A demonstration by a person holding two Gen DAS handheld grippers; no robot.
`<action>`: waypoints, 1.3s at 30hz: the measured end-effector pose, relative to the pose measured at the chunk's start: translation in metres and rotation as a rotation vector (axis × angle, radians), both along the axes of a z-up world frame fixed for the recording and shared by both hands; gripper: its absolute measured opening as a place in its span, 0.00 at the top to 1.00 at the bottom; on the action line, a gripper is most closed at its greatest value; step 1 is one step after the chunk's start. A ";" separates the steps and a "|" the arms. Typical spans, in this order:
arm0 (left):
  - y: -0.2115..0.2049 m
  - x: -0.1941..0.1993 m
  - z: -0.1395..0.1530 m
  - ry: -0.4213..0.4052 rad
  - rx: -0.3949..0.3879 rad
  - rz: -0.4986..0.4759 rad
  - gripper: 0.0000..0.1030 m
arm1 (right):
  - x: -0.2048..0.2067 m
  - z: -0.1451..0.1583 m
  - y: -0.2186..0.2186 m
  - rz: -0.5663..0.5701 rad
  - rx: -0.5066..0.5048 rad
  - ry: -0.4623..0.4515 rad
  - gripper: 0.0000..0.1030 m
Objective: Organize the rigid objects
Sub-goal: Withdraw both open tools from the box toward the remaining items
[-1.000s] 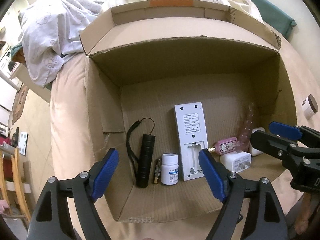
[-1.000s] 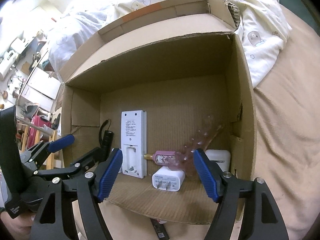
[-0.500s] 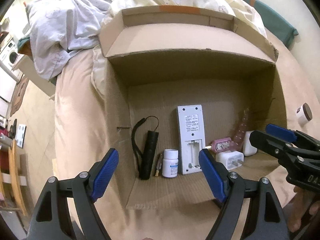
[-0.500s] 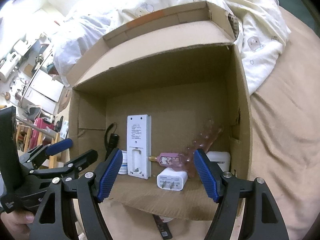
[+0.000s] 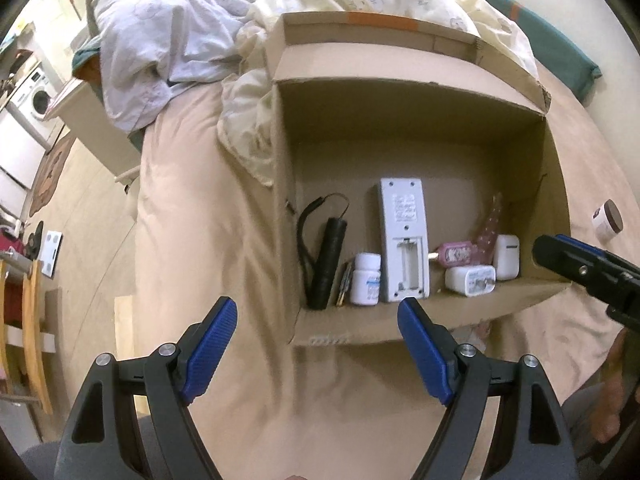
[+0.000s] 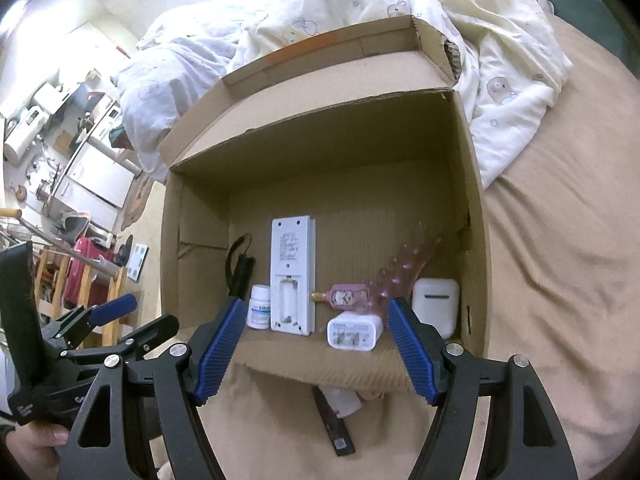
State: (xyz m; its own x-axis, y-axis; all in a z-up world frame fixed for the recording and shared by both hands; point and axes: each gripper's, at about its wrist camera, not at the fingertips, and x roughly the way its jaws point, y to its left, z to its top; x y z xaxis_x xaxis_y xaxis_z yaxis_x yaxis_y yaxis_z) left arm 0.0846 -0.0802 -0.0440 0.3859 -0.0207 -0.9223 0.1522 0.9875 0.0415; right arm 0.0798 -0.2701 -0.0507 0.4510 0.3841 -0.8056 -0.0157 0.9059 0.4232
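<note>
Left tool (image 5: 316, 350) wide, empty, over bed (image 5: 208, 248) before cardboard box (image 5: 420, 120). Right tool (image 6: 314, 346) wide, empty, at box front edge. Inside box, along front: black flashlight (image 5: 330, 264), pill bottle (image 5: 366, 279), white remote (image 5: 404, 238), charger plug (image 5: 470, 280), earbud case (image 6: 436, 306).

black-framed left tool (image 5: 316, 354) and right tool (image 6: 316, 354), ribbed blue pads, silver screws
</note>
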 end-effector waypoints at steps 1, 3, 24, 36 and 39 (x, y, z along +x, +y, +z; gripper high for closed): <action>0.002 -0.003 0.000 0.001 -0.002 0.004 0.22 | -0.001 0.001 -0.001 -0.001 0.000 0.000 0.25; 0.007 -0.008 -0.001 0.003 -0.005 0.012 0.22 | -0.004 0.001 -0.001 -0.001 -0.001 -0.001 0.25; 0.032 -0.021 -0.027 0.063 -0.054 0.106 0.22 | -0.049 -0.027 -0.007 0.006 -0.061 0.091 0.25; 0.036 -0.021 -0.033 0.100 -0.074 0.126 0.22 | -0.038 -0.055 -0.021 -0.057 0.062 0.207 0.25; 0.036 -0.022 -0.034 0.109 -0.077 0.128 0.21 | -0.034 -0.065 -0.013 -0.047 0.033 0.246 0.25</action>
